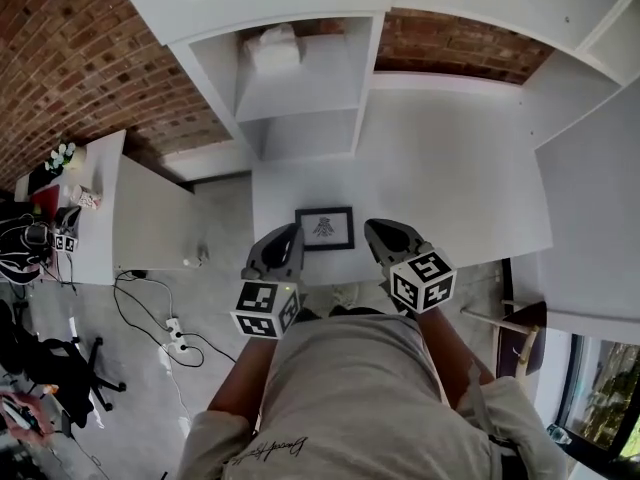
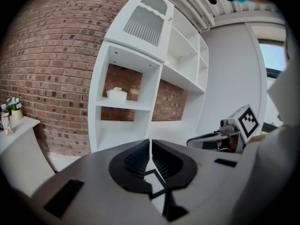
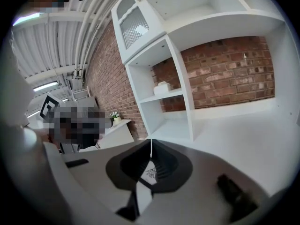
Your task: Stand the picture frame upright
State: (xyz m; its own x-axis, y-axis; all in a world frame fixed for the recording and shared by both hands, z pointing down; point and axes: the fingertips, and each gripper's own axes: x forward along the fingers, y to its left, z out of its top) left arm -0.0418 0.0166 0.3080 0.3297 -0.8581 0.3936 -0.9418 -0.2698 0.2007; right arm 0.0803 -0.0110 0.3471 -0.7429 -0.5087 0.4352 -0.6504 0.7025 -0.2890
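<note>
**Q:** Where's the frame (image 1: pixel 324 228)?

**A:** Flat on the bench (image 1: pixel 450 188), face up, at 12 o'clock from me and near the bench's front edge. Its long axis runs 9 to 3.

**Q:** Fingers?

**A:** On the left gripper (image 1: pixel 294 231) the fingers are pressed together and hold nothing. The right gripper (image 1: pixel 371 226) is the same, closed and empty. Each gripper view shows a bit of the frame below the closed fingers, not gripped.

**Q:** Which is nearer?

**A:** The frame lies between the two. The left tips look just beside its 9 o'clock edge, by the near corner. The right tips sit near its 3 o'clock edge with a small gap. I judge the left slightly nearer. I can't tell their height above the bench.

**Q:** Edges, room?

**A:** The bench's left edge drops off near the frame at 9 o'clock, so there's little margin on that side. The shelf unit (image 1: pixel 300 88) stands at 12, well apart. From 1 to 3 it's wide bare bench. My read is that I'd have to open the fingers first. Then I'd take a short side and tip the frame up, keeping it toward 3.
</note>
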